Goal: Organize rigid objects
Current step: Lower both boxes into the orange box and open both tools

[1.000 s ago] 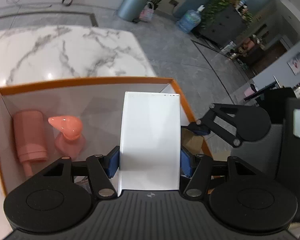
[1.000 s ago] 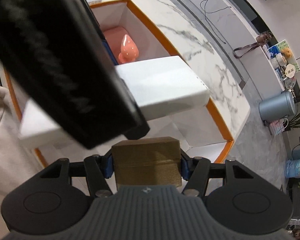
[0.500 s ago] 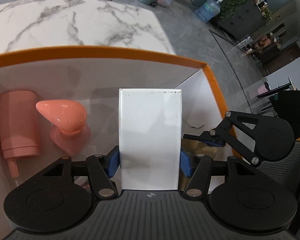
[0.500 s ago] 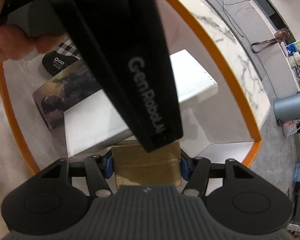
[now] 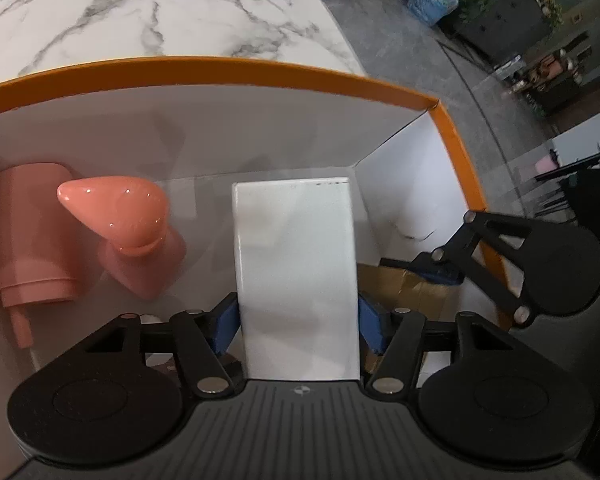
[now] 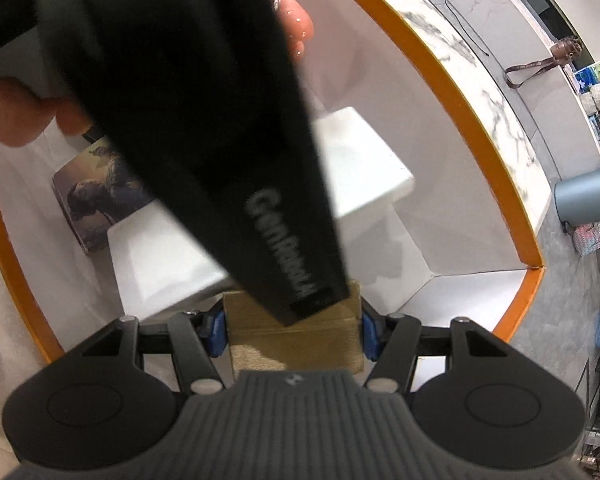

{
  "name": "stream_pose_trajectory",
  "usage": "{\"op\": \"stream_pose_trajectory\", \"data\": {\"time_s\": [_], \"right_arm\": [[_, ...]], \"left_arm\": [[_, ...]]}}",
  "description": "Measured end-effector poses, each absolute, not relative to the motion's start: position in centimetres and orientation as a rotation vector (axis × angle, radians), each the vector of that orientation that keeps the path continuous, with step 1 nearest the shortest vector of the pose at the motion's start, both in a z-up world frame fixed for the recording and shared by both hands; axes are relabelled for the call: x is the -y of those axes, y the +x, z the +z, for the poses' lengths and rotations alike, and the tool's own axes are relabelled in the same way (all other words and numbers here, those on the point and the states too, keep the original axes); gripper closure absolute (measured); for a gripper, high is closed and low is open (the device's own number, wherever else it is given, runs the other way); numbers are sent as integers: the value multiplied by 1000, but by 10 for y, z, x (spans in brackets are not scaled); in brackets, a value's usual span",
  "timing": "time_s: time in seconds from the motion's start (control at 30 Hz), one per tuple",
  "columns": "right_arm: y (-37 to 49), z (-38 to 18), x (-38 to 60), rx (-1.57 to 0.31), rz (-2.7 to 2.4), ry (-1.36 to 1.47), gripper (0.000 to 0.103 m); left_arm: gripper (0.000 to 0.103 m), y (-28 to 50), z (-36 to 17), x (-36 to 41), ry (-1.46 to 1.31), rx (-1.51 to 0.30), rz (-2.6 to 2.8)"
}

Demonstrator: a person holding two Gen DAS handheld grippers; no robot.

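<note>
My left gripper [image 5: 298, 320] is shut on a white box [image 5: 296, 272], held low inside an orange-rimmed storage box [image 5: 228, 70]. The white box also shows in the right wrist view [image 6: 360, 176]. My right gripper [image 6: 292, 330] is shut on a small brown box [image 6: 296, 344], also inside the storage box [image 6: 460, 112], just right of the left gripper. The brown box [image 5: 408, 286] and right gripper show in the left wrist view. The left gripper's black body [image 6: 204, 128] hides much of the right view.
A pink bottle [image 5: 28, 236] and a pink pump dispenser [image 5: 128, 216] lie at the storage box's left. A picture-printed box [image 6: 96, 196] lies on its floor. The storage box stands on a marble counter [image 5: 160, 20] near its edge; the floor lies beyond.
Both grippers have moved lower and deeper into the storage box with their boxes. The white box has come down close to the floor. Both grips are unchanged.
</note>
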State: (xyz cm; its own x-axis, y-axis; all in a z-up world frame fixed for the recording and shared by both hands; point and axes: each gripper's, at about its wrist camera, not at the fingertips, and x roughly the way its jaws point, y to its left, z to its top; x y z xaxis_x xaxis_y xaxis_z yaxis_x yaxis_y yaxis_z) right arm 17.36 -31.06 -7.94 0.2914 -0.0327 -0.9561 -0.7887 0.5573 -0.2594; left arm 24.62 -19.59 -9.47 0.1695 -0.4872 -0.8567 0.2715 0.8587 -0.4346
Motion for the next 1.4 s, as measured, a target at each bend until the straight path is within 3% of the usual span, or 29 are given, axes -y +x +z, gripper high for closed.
{"op": "stream_pose_trajectory", "data": {"time_s": [0.4, 0.83, 1.07, 1.23, 1.4], "right_arm": [[190, -83, 316, -1257, 599, -841, 43], [219, -87, 324, -1457, 459, -720, 43], [223, -88, 319, -1465, 405, -719, 43], [218, -78, 306, -1423, 359, -773, 33], [215, -66, 301, -1401, 329, -784, 33]], "left_arm": [[34, 235, -78, 186, -139, -1228, -537], [34, 205, -50, 177, 58, -1087, -536], [34, 196, -45, 167, 78, -1073, -533], [33, 188, -43, 164, 96, -1063, -535], [34, 182, -38, 159, 97, -1034, -540]]}}
